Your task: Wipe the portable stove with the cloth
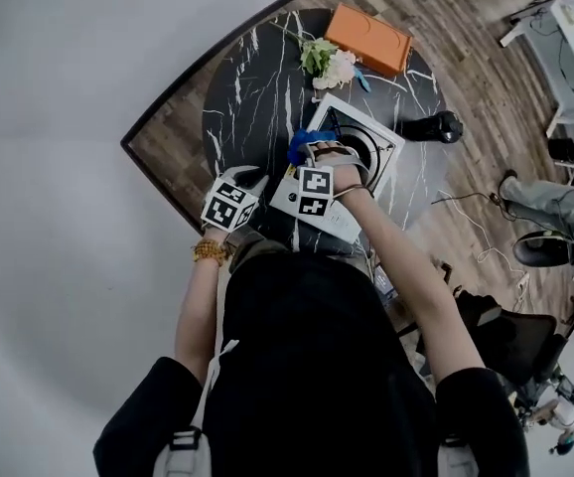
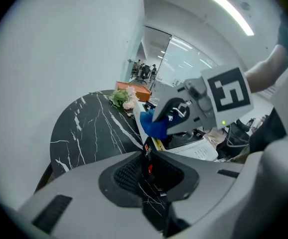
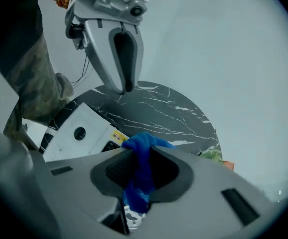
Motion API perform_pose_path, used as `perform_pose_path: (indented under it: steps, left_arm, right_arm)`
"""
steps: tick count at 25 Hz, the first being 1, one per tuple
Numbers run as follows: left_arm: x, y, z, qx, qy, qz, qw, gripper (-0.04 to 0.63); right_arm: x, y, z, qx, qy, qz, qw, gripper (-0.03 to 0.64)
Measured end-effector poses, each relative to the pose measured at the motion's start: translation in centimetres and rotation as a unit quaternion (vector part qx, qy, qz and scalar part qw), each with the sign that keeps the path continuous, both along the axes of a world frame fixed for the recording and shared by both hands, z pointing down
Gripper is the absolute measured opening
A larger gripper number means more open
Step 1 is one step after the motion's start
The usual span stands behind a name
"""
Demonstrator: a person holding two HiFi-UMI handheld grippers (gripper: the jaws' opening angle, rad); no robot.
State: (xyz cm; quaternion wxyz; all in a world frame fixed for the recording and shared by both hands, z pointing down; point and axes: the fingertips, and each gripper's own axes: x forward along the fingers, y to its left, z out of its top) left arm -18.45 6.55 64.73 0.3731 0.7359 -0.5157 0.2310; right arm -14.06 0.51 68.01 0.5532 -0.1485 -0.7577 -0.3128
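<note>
Right gripper (image 1: 315, 150) pinches the cloth (image 1: 299, 145) at the stove (image 1: 339, 219); left gripper (image 1: 256, 179) waits empty beside it.

The white stove lies on a round black marble table (image 1: 247, 97). The right gripper's jaws are clamped on the bunched blue cloth, which hangs from them at the stove's left edge, just beside the burner (image 1: 368, 153); whether the cloth touches the stove cannot be told. The left gripper is just off the stove's near left corner, over bare tabletop, its jaws a little apart with nothing between them. Beyond the stove's far side lie flowers (image 1: 327, 63), and past those an orange box (image 1: 368, 38).
</note>
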Motion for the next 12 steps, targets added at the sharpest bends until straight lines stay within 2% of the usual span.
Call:
perform_pose_path:
  steps: [3,5,6,7,9,10,11,12]
  left_arm:
    - [-0.4,-0.4,-1.7,0.037,0.014,0.010,0.9992,0.063]
    - [0.9,0.0,-3.3,0.071,0.023,0.044,0.9963,0.063]
    - [2.0,0.3,-4.2,0.087,0.024,0.068,0.9936,0.063]
    - [3.2,0.3,-5.2,0.104,0.024,0.098,0.9894,0.074]
    - [5.7,-0.8,-7.3,0.142,0.035,0.170,0.9746,0.168]
    - [6.9,-1.5,-8.4,0.157,0.054,0.205,0.9646,0.200]
    - [8.2,-1.8,-9.3,0.162,0.084,0.235,0.9548,0.238]
    - [9.7,-1.5,-10.1,0.158,0.125,0.253,0.9463,0.244]
  right_arm:
    - [-0.2,2.1,-0.8,-0.060,-0.012,0.021,0.998,0.071]
    - [-0.2,3.1,-3.0,-0.133,-0.069,0.057,0.987,0.072]
    - [-0.2,3.6,-4.8,-0.183,-0.118,0.089,0.972,0.074]
    - [0.0,3.8,-6.9,-0.233,-0.172,0.122,0.949,0.074]
    - [0.9,3.7,-10.7,-0.302,-0.272,0.164,0.899,0.075]
    - [1.7,3.6,-12.0,-0.312,-0.313,0.175,0.880,0.078]
    - [2.8,3.6,-12.8,-0.308,-0.342,0.183,0.868,0.078]
    - [4.4,4.0,-13.3,-0.300,-0.360,0.191,0.862,0.080]
